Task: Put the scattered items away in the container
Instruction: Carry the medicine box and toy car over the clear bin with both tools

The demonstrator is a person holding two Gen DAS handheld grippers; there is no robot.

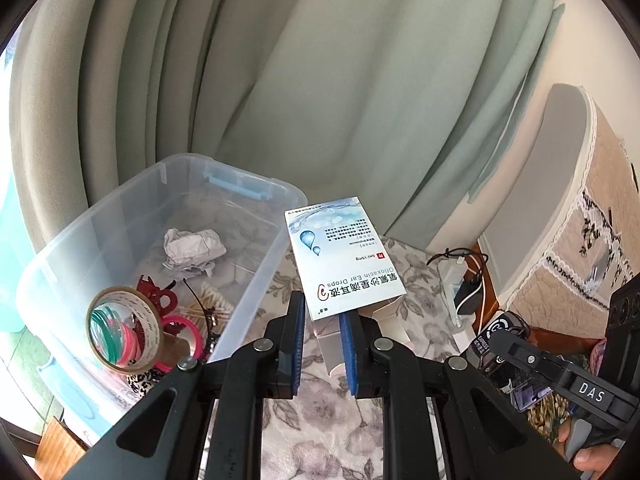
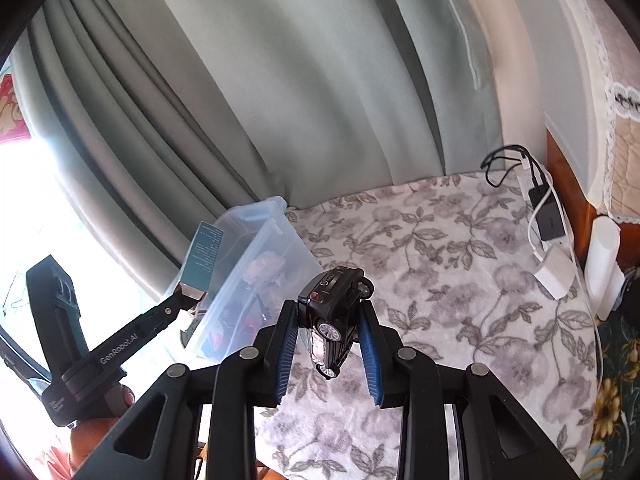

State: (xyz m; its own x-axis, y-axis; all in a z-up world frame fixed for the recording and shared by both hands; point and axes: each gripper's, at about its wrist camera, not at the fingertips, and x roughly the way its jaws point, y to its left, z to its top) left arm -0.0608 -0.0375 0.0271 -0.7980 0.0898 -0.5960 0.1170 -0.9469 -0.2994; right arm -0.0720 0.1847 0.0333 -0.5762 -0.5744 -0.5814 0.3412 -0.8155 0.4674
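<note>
My left gripper point(image 1: 322, 344) jaws clamp the ear-drops box point(image 1: 340, 256), its long axis pointing forward, just right of the container point(image 1: 256, 280) rim. My right gripper point(image 2: 330, 344) jaws grip the toy car point(image 2: 334, 312), farther off over the floral table point(image 2: 460, 280).

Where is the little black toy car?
In the right wrist view, the toy car hangs pinched in the right hand-held gripper, above the floral cloth, right of the bin.
</note>
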